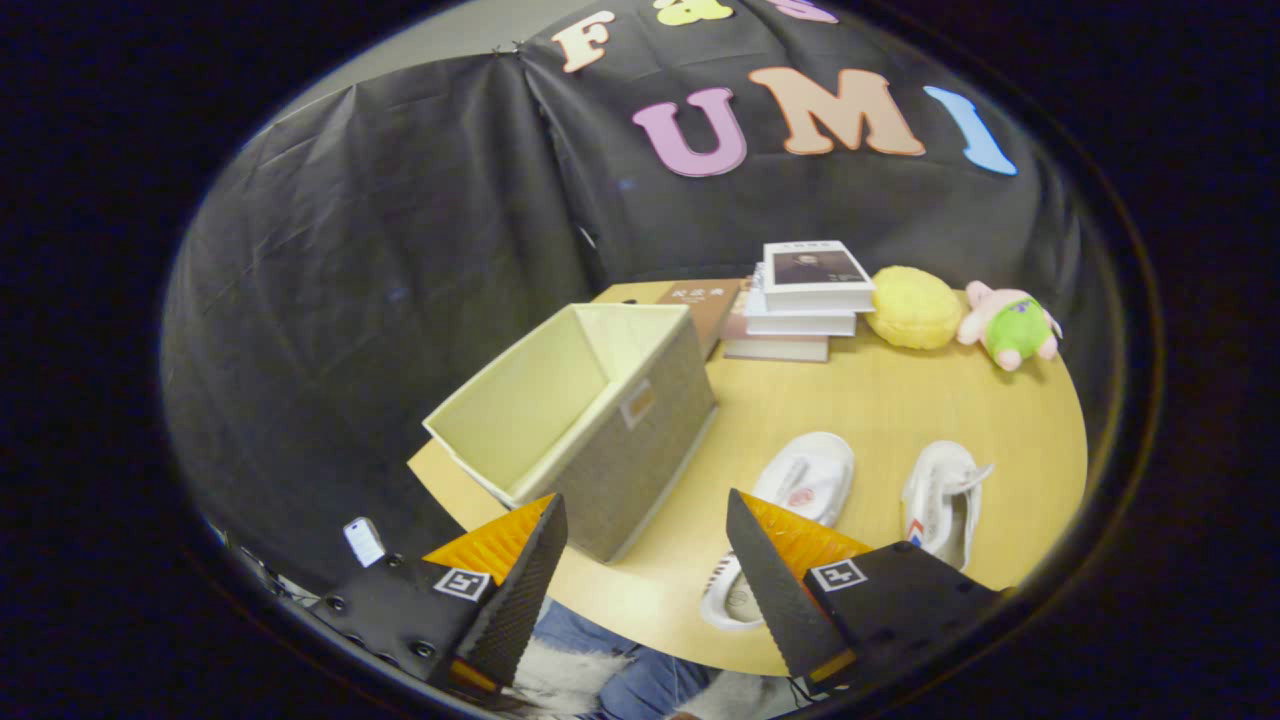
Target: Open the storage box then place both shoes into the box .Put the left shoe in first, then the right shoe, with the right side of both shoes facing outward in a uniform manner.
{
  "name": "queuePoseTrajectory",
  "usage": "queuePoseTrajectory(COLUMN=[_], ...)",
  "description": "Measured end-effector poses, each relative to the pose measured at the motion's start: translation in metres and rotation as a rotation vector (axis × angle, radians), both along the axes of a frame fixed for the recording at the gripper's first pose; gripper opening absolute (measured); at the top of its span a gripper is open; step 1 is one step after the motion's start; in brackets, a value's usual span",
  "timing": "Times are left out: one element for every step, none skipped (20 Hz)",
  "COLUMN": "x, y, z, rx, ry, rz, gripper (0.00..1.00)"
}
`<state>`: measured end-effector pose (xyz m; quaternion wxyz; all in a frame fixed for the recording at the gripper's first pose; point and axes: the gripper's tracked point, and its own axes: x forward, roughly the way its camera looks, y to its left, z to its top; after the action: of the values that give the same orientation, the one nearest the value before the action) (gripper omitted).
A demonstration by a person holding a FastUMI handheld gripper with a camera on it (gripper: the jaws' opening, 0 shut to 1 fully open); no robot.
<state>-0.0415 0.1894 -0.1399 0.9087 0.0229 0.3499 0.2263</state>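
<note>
Fingers of the gripper point(645, 560) stand apart, gripping nothing, above the table point(880, 410) edge. Right of the storage box point(580, 420), already open and empty, lie two white shoes point(800, 490) side by side. Judged next: reach for the left shoe. Books point(800, 300) sit beyond the box.

Woven cloth box point(640, 440), wood tabletop point(900, 400)

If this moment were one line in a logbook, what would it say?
storage box: open, nothing inside | shoes: two, on table beside box | gripper: open, holding nothing, above table edge
</note>
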Motion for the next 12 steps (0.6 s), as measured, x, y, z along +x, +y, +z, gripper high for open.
queuePoseTrajectory(x=[0.003, 0.003, 0.004, 0.005, 0.006, 0.005, 0.004, 0.002, 0.000, 0.000, 0.000, 0.001], y=[-0.011, -0.019, -0.026, -0.034, -0.042, -0.048, -0.053, -0.055, -0.058, -0.061, -0.065, -0.069], z=[-0.009, -0.017, -0.025, -0.034, -0.043, -0.051, -0.060, -0.066, -0.070, -0.075, -0.082, -0.087], rx=[-0.019, -0.041, -0.067, -0.102, -0.143, -0.177, -0.199, -0.209, -0.220, -0.234, -0.253, -0.274], ry=[0.014, 0.026, 0.035, 0.040, 0.046, 0.057, 0.076, 0.096, 0.113, 0.127, 0.141, 0.158], rz=[-0.016, -0.019, -0.017, -0.020, -0.020, -0.023, -0.026, -0.027, -0.026, -0.028, -0.031, -0.032], gripper=[1.00, 1.00, 1.00, 1.00, 0.99, 0.99, 0.99, 0.99, 0.99, 0.99, 0.99, 0.99])
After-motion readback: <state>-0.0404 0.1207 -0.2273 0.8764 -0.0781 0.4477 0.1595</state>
